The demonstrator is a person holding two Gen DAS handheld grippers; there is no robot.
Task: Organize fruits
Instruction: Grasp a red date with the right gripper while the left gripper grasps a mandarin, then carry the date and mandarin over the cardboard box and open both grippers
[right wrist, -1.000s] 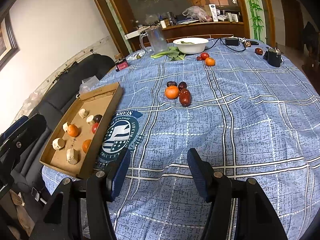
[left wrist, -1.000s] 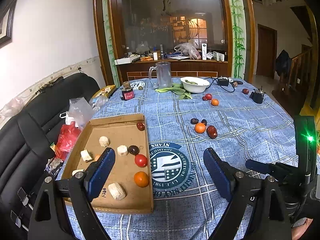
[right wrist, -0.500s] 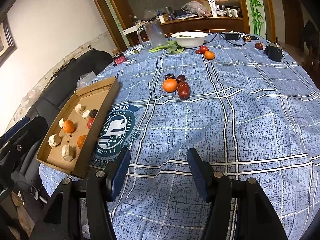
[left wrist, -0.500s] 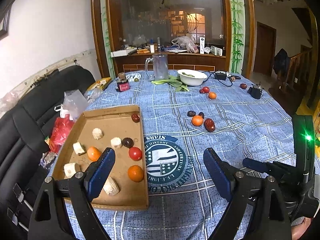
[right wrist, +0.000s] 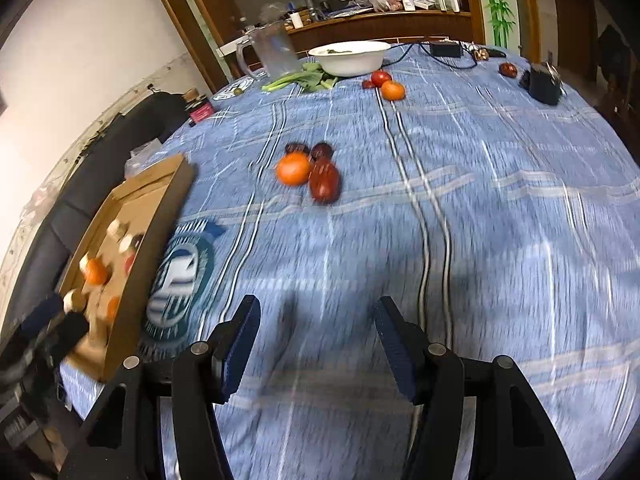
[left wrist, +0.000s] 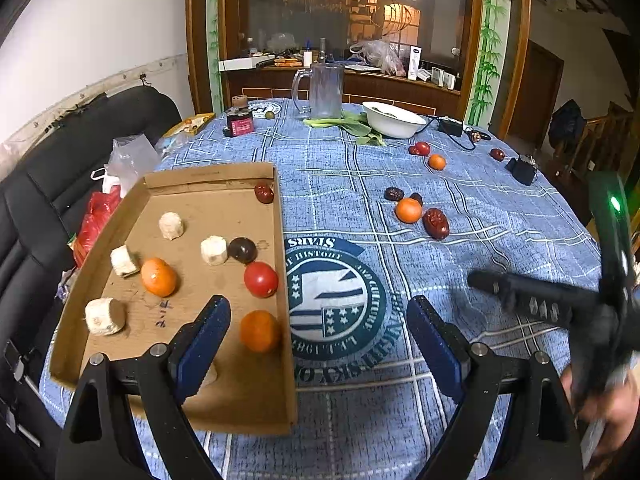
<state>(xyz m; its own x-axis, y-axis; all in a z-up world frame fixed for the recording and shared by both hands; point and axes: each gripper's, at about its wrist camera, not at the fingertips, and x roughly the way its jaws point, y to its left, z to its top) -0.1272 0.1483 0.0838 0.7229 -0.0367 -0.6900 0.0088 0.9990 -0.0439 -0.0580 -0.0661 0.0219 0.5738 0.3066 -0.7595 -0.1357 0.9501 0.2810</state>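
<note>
A loose group of fruit lies on the open cloth of the bench (left wrist: 500,248): an orange (left wrist: 408,210) touching a dark red date (left wrist: 436,223), with two small dark fruits just behind them. Farther back, near the white bowl (left wrist: 394,119), a tomato (left wrist: 422,148) and a second orange (left wrist: 437,162) lie together. The cardboard tray (left wrist: 280,216) sits at the left side of the bench; its left edge seems to hang over the bench edge, though the view there is not clear. Inside it are more oranges, a tomato (left wrist: 261,279), dark fruits and pale chunks.

Between the tray's right wall and the loose group the cloth is free, and also in front of the group there is wide room.

The left hand-held gripper (left wrist: 318,336) is released, with nothing between its jaws; its left finger is above the tray's near part and its right finger above the cloth. The right hand-held gripper (right wrist: 316,340) is also released and empty, above bare cloth, with the orange (right wrist: 293,168) and date (right wrist: 324,179) well ahead of it and slightly to the left. This view is blurred.
</note>
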